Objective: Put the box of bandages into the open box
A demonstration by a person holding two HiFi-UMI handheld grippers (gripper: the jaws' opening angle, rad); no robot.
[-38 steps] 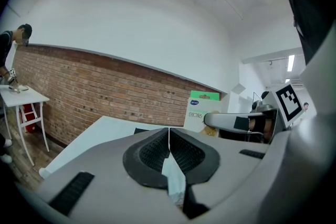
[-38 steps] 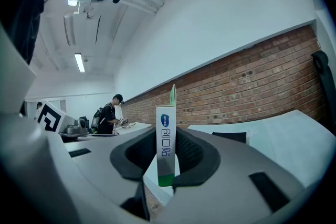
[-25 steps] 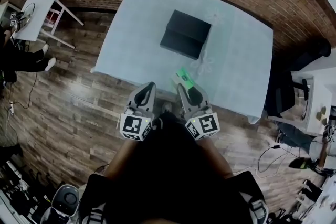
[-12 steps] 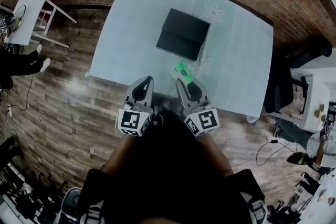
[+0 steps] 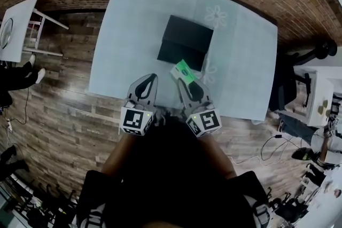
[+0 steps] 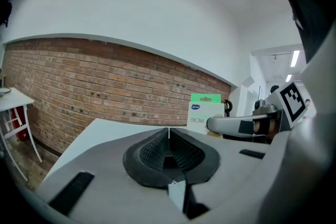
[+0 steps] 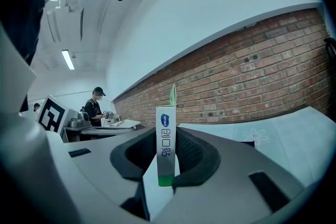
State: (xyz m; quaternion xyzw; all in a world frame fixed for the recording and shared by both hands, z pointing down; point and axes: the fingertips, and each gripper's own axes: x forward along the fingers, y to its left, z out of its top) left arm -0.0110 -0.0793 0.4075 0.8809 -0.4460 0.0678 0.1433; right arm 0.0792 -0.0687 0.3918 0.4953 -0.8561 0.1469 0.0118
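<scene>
Over the table's (image 5: pixel 128 34) near edge, the right gripper (image 5: pixel 186 81) pinches the bandage box (image 5: pixel 183 70) by its flat faces, just short of the open box (image 5: pixel 185 42). It is probably light, crushable card. The left gripper (image 5: pixel 150 79) is closed and empty.

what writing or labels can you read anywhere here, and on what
No text here is clear enough to quote.
box of bandages: a blue oval logo and large dark characters run down its narrow side, too blurred to read.
square markers: black-and-white patterns only, no words or numbers.
</scene>
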